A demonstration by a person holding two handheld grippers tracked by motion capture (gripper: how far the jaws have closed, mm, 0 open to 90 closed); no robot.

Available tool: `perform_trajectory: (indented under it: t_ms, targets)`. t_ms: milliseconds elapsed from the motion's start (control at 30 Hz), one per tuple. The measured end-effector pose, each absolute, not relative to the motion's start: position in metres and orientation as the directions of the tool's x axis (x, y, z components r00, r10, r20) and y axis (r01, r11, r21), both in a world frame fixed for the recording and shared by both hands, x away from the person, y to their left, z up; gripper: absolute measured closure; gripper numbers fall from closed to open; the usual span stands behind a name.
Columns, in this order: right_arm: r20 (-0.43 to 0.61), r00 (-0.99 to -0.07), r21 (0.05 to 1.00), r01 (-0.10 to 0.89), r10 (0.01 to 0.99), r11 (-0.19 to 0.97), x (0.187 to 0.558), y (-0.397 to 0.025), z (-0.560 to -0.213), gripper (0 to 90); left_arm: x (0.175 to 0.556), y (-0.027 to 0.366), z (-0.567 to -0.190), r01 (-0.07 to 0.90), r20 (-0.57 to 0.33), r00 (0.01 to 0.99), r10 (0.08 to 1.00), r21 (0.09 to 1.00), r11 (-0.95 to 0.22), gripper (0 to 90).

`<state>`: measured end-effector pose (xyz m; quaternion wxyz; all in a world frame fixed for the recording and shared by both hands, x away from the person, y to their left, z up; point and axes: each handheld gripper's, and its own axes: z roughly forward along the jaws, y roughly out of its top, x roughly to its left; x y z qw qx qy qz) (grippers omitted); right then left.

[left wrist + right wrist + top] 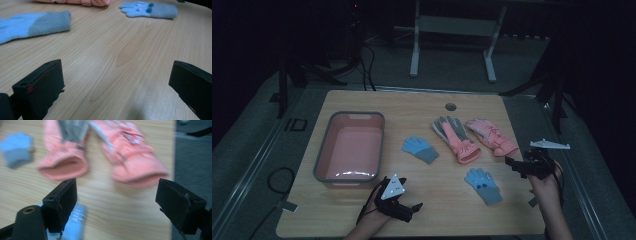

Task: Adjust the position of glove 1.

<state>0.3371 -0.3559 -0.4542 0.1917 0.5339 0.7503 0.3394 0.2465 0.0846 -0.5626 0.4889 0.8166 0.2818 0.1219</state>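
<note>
both grippers spread wide over a table of gloves

the right gripper [518,165], held low at the table's right edge, gapes toward the pink glove [491,136], which lies flat, cuff nearest, seemingly with pale printing too blurred to read. the left gripper [408,207] gapes empty above bare wood [432,192] at the near edge.

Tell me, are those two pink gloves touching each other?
Apart. In the high view a strip of bare table runs between the grey-palmed pink glove and the other pink glove; the right gripper view shows the same gap.
</note>
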Motion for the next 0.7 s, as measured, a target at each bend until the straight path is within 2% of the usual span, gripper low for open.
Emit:
perform_trajectory:
  t_ms: [133,167,433,700]
  targets:
    - [0.017,-0.409,0.71,0.647,0.912,0.277,0.346,-0.335,-0.442,13.0,0.246,0.085,-0.563,0.343,-0.082,0.813,0.576,0.868,-0.36,0.0]
    - [0.023,-0.467,0.716,0.625,0.884,0.311,0.351,-0.321,-0.435,13.3,0.246,0.085,-0.563,0.342,-0.08,0.813,0.577,0.868,-0.361,0.0]
    - [-0.023,-0.633,0.71,0.534,0.774,0.458,0.371,-0.26,-0.426,15.0,0.246,0.086,-0.562,0.335,-0.079,0.814,0.575,0.872,-0.356,0.0]
    - [-0.017,-0.679,0.704,0.513,0.734,0.492,0.386,-0.228,-0.428,15.4,0.245,0.086,-0.562,0.332,-0.08,0.817,0.572,0.875,-0.352,0.0]
